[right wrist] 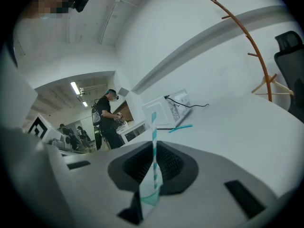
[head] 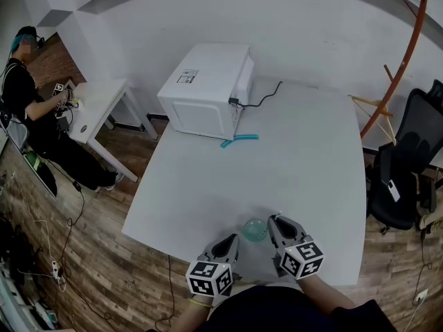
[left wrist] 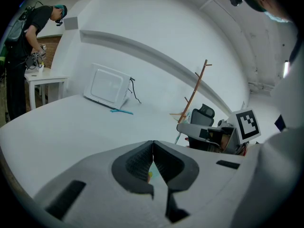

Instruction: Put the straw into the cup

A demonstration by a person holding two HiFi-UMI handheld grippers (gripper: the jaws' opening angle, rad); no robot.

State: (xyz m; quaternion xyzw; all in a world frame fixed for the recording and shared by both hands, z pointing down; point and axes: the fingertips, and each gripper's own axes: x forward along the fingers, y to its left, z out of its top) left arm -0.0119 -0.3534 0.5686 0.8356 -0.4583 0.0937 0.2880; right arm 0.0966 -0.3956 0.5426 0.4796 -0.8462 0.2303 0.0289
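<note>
1. Done so far: teal-and-white striped straw clamped upright between the closed jaws of the right gripper, which is brought to the near table edge, just right of the clear teal cup.
2. Left to do, by judgement: guiding the straw's lower end into the cup mouth, then releasing. Insertion not confirmed in any view.
3. Left gripper: jaws together, nothing held. Sits at the near edge, just left of the cup.
4. Second teal straw-like piece lying far across the white table, just in front of the microwave, well apart from both grippers.
5. Hard to make out: held straw not discernible in the head view, so whether its tip is over, inside or beside the cup is not determinable. Pale translucent strip with a teal band below the right jaws could be wrapper or cup wall. Cup not recognisable in either gripper view.
</note>
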